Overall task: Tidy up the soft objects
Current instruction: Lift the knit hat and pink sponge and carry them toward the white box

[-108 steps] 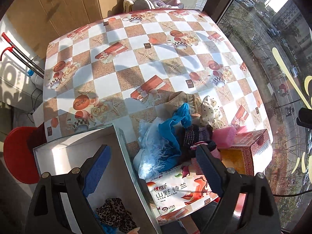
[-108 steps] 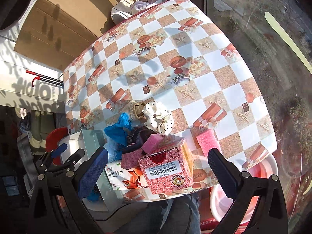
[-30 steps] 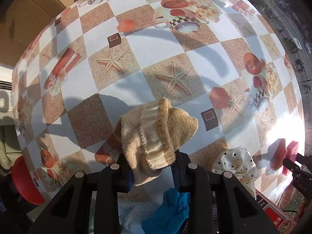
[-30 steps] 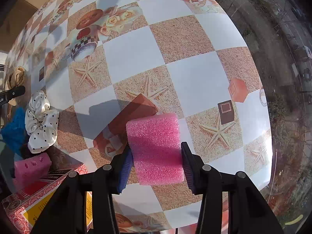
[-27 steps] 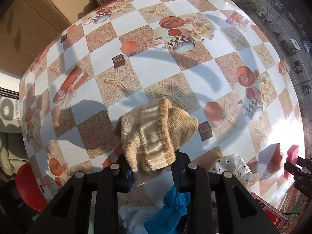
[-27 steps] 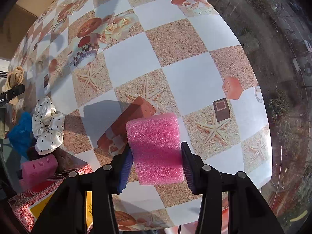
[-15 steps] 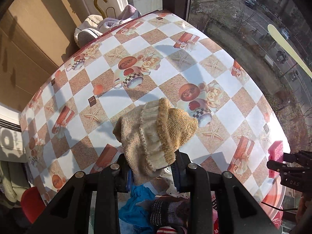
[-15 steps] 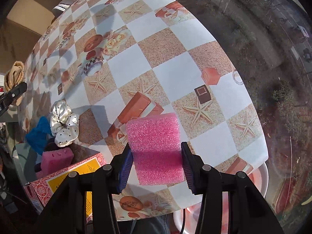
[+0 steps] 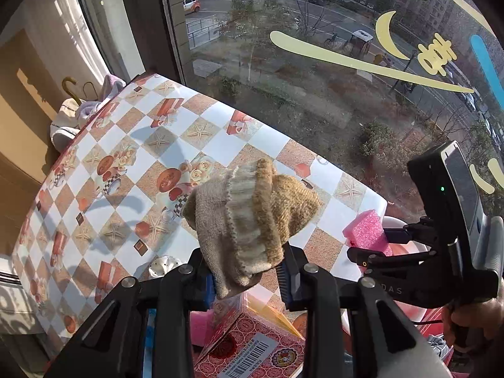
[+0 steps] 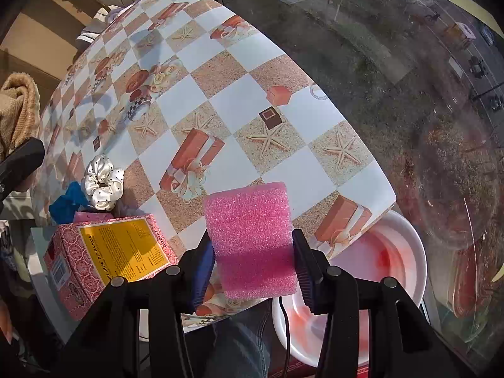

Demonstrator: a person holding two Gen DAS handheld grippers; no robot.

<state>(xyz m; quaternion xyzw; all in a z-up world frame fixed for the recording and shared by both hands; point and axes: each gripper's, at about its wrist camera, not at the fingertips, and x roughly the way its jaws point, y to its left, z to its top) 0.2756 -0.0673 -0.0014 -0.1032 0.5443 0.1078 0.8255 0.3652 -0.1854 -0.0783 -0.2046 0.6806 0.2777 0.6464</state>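
Observation:
My left gripper [image 9: 247, 272] is shut on a tan knitted sock [image 9: 252, 217] and holds it high above the checked table [image 9: 132, 163]. My right gripper [image 10: 253, 267] is shut on a pink foam sponge [image 10: 252, 236], lifted above the table's near right corner. The sponge also shows in the left wrist view [image 9: 365, 230], and the sock in the right wrist view [image 10: 17, 110]. A white polka-dot scrunchie [image 10: 102, 182] and a blue cloth [image 10: 67, 203] lie on the table by the boxes.
A red patterned box [image 10: 107, 255] with a yellow label stands at the table's near edge, with another pink sponge [image 10: 91, 215] behind it. A white basin [image 10: 378, 271] sits on the floor below the table's right corner. A large window [image 9: 346, 63] borders the table's right side.
Both grippers have risen well above the table with their loads. The sock and the sponge are held higher, and the view has tilted up toward the window.

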